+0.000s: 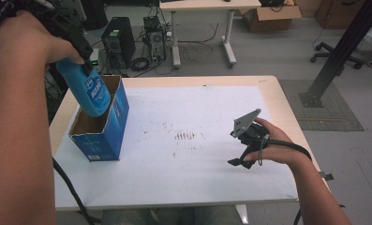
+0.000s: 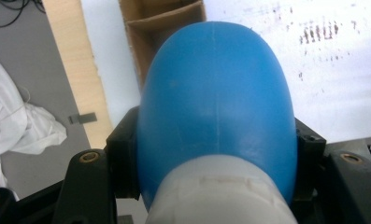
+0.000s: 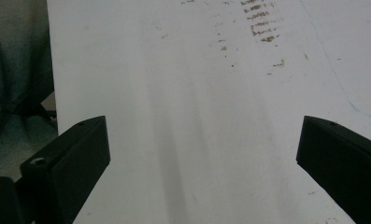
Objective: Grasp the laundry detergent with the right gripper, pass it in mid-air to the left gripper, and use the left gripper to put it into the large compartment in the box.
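At the far left of the table [image 1: 268, 93], the left gripper [image 1: 83, 58] clamps a blue bottle [image 1: 87, 91] near its white cap, the bottle's base dipping into the open top of a blue box [image 1: 104, 131]. The box hides the bottle's bottom, and the label is too blurred to read. Near right, the right gripper [image 1: 240, 161] rests with jaws wide apart, nothing between them

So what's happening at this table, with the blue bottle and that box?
A person holds a claw in each hand. The left claw is shut on a blue bottle, holding it tilted, with its bottom end at the open top of a blue cardboard box on the table's left side. The right claw rests open and empty over the white surface, off to the right.
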Demonstrator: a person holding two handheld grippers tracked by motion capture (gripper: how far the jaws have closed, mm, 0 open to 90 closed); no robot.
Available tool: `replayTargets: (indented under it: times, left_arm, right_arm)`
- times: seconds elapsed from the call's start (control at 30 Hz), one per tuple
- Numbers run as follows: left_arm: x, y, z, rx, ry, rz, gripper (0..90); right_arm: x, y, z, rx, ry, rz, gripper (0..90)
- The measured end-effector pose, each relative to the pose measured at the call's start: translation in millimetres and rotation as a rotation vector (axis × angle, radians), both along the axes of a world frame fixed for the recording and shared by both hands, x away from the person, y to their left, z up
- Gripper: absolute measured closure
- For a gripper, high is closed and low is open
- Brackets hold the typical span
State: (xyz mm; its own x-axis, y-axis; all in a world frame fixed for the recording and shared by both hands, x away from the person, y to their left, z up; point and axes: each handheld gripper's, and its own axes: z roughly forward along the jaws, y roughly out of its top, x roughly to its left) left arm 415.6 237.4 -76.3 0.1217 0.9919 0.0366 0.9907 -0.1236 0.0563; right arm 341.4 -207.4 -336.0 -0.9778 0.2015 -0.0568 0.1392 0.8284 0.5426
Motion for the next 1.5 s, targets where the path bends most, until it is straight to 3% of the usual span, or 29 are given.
replayTargets:
  times: [0.3,0.7,1.0,1.5]
  left_arm:
    - [5.3,8.5,-4.8,0.019,0.001,0.036,38.1]
    - [9.5,19.1,-24.2,0.047,0.011,0.073,38.1]
    - [11.1,25.9,-40.9,0.039,0.016,0.073,38.1]
    - [13.8,23.1,-72.2,0.024,0.032,0.05,38.1]
  right_arm:
    - [2.0,-1.1,-1.9,0.008,0.007,-0.006,2.9]
    - [0.1,-5.5,-2.6,0.022,0.006,-0.025,2.8]
    - [-1.7,-5.5,-3.7,0.014,0.011,-0.025,2.9]
    - [-1.7,-1.6,-4.5,0.012,0.019,-0.019,2.9]
